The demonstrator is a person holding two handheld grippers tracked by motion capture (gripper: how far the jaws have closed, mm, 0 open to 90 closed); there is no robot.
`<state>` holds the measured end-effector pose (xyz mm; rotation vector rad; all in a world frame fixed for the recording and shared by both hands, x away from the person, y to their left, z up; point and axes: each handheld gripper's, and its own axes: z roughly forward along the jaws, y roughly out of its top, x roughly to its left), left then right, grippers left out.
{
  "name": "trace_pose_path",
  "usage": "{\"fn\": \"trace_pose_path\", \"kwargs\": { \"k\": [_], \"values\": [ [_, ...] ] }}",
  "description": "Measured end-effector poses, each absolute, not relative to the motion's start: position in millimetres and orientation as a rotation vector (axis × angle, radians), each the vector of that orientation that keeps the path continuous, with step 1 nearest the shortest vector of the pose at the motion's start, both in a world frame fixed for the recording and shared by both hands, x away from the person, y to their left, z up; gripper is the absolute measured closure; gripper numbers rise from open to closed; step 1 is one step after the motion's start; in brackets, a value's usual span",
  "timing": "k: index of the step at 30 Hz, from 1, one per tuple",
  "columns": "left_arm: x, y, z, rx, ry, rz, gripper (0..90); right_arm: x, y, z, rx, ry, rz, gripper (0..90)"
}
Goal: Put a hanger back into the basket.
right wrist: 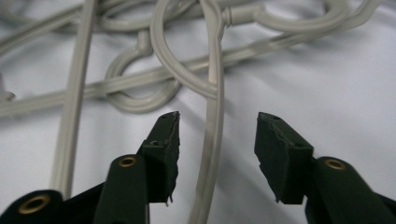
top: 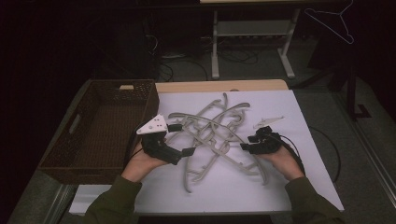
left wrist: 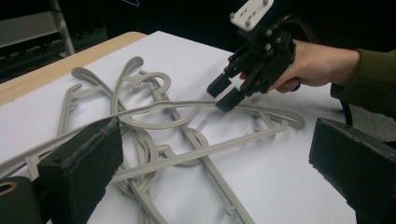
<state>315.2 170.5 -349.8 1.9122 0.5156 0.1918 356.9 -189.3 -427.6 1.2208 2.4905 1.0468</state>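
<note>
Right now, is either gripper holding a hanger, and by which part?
Nothing is held. The right gripper straddles one hanger arm, pads not touching. The left gripper is open over the hanger pile.

High view: dim overall, room beyond the table (top: pixel 299 186) nearly black; the white tabletop was the brightest area, evenly lit from above, no glare. Shadows under the hangers (top: pixel 215 135) were faint and soft. Detail coarse, slightly grainy; the wicker basket (top: pixel 60 158) read as a dark mass.

Left gripper view: moderate light, black background; near jaws large and soft at the lower corners, mid-distance sharp.

Right gripper view: focus lay on the jaw tips; hangers (right wrist: pixel 187 70) toward the top were blurred. Soft grey shadows beside each bar, mild cool cast.
</note>
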Motion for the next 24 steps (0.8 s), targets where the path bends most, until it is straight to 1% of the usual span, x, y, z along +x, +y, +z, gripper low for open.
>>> {"fn": "trace_pose_path", "kwargs": {
  "k": [1,2,3,7,8,11,12,13,14,24],
  "values": [
    [315,171,-350,1.913,0.520,0.189,2.4,357,-189,-428,1.221,2.491,1.047,52.1],
    [315,172,-350,1.916,0.522,0.194,2.4,360,-185,-431,1.208,2.502,1.016,54.5],
    [315,172,-350,1.916,0.522,0.194,2.5,360,-185,-431,1.208,2.502,1.016,54.5],
    [316,173,-350,1.908,0.528,0.194,2.4,366,-182,-438,1.198,2.520,0.960,60.0],
    [316,173,-350,1.911,0.527,0.194,2.4,367,-182,-439,1.194,2.529,0.951,64.2],
    [316,174,-351,1.913,0.530,0.194,2.4,367,-180,-438,1.180,2.533,0.949,69.6],
    [316,174,-351,1.913,0.530,0.194,2.4,367,-180,-438,1.180,2.533,0.949,69.6],
    [315,174,-350,1.912,0.530,0.194,2.4,368,-180,-438,1.169,2.540,0.945,74.3],
    [315,174,-350,1.912,0.530,0.194,2.4,368,-180,-438,1.163,2.542,0.943,76.5],
    [315,175,-350,1.916,0.532,0.191,2.5,370,-194,-435,1.133,2.533,0.960,79.8]
  ]
}}
